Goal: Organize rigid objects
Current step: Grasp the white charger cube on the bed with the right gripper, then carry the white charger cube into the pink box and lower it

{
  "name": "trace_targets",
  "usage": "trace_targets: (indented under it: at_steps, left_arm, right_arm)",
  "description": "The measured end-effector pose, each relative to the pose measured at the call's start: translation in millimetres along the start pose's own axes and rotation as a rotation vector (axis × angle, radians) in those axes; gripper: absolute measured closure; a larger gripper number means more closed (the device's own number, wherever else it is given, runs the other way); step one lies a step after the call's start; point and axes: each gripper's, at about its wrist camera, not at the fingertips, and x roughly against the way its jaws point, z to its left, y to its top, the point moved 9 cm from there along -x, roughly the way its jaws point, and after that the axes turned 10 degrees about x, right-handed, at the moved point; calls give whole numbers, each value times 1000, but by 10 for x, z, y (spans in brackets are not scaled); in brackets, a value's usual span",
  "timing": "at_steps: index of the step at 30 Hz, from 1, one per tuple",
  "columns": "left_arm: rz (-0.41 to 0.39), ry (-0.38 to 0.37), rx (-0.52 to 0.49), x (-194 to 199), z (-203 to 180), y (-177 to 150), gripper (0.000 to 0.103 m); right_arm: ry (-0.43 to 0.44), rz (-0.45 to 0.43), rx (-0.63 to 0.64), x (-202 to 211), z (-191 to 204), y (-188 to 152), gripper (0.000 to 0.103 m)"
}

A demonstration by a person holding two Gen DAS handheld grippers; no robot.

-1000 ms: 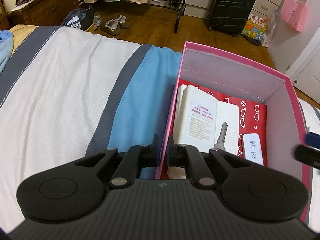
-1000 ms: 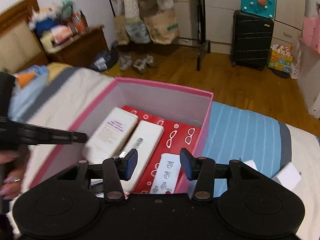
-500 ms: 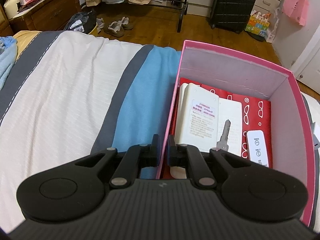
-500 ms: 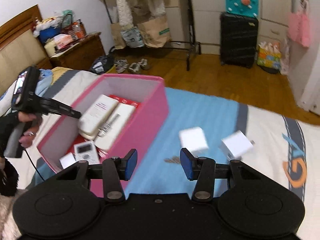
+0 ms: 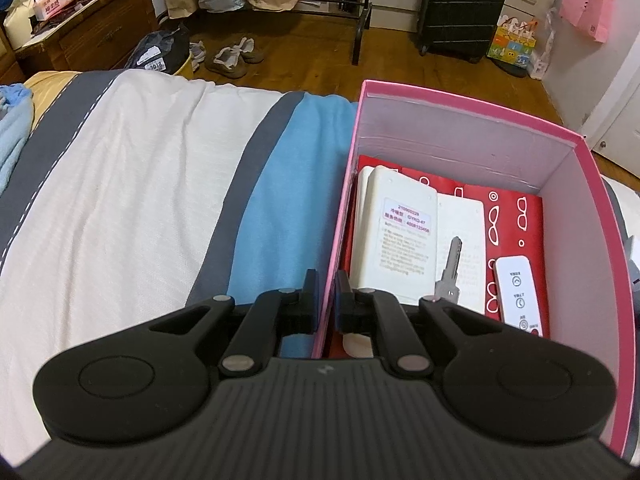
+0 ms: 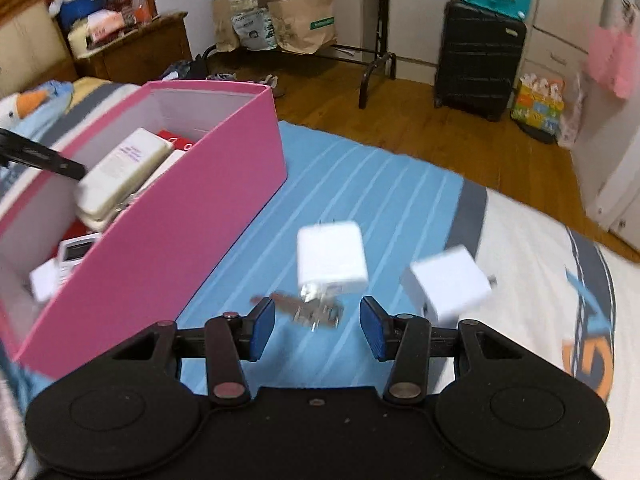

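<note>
the white remote (image 5: 392, 236) lying in the pink box (image 5: 472, 104) carries a sticker; its top line looks like "210900229" and the lower ones end in "gykq-47" and "4008123456", though the print is small. a dark bag (image 5: 162, 54) on the floor bears a white tag reading "3018". the brown paper bag (image 6: 306, 20) has a green label, too blurred to read.

My left tongs (image 5: 327, 296) are matt black plastic, pinched on the box (image 5: 472, 96) wall, which looks like smooth pink card, pale inside. The key (image 5: 450, 268) is dull metal. The remotes (image 5: 396, 236) are smooth off-white plastic. The chargers (image 6: 332, 254) look like glossy white plastic. The bed (image 5: 132, 200) is woven cloth, the floor (image 5: 320, 64) polished wood.
</note>
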Motion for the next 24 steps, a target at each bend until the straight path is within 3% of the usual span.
trace_targets:
  at_steps: [5, 9, 11, 14, 24]
  left_arm:
    - [-4, -3, -13, 1, -11, -1, 97]
    - [-4, -12, -15, -3, -9, 2, 97]
    - [-6, -13, -20, -2, -7, -1, 97]
    - [-6, -13, -22, 1, -8, 1, 97]
    - [-1, 66, -112, 154, -61, -85, 96]
  right_arm:
    - [-17, -20, -21, -369, -156, 239, 43]
    - [-8, 34, -12, -625, -184, 241, 34]
    - [-9, 57, -7, -718, -164, 214, 34]
    - [-19, 76, 15, -800, -96, 161, 43]
    - [-47, 73, -108, -659, -36, 16, 43]
